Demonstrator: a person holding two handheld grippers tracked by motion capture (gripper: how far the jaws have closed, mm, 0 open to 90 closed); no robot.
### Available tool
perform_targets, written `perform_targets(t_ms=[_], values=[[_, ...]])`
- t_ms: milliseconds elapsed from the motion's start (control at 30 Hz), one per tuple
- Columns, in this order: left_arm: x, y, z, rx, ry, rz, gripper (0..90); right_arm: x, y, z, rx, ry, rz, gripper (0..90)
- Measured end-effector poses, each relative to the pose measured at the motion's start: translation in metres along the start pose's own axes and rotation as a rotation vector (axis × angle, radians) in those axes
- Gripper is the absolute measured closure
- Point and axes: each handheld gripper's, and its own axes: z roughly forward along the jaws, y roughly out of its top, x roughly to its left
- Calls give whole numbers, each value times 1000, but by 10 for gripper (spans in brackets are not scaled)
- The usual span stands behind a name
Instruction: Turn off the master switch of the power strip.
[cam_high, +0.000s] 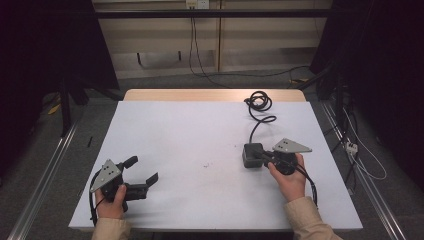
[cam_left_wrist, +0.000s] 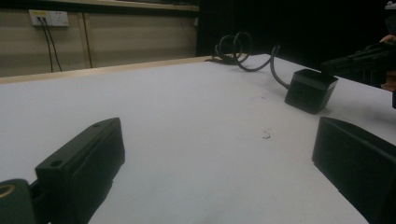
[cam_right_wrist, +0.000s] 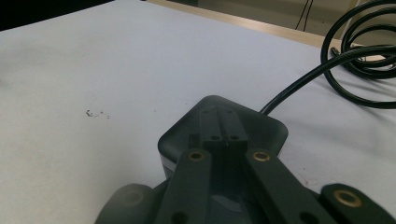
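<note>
On the white table (cam_high: 200, 200), a dark, rounded-cornered power adapter (cam_high: 252, 155) with coiled black cable (cam_high: 260, 102) is touched by the closed right gripper (cam_high: 264, 157); the left gripper (cam_high: 142, 172) is held wide.

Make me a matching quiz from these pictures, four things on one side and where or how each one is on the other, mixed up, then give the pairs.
Things:
1. left tongs
2. right tongs
3. black power adapter
4. coiled cable

States or places:
A. looped near the far edge of the table
B. jaws spread wide, nothing between them
C. jaws shut together, lying over the adapter's top
D. sitting on the white table right of centre, under the tips of one pair of tongs

Pairs: 1-B, 2-C, 3-D, 4-A
</note>
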Motion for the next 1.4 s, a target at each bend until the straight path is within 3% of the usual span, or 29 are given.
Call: perform_targets(t_ms=[1400], values=[[0, 0, -1, -2, 2, 2, 20, -1, -1, 0, -2, 6, 14, 900]])
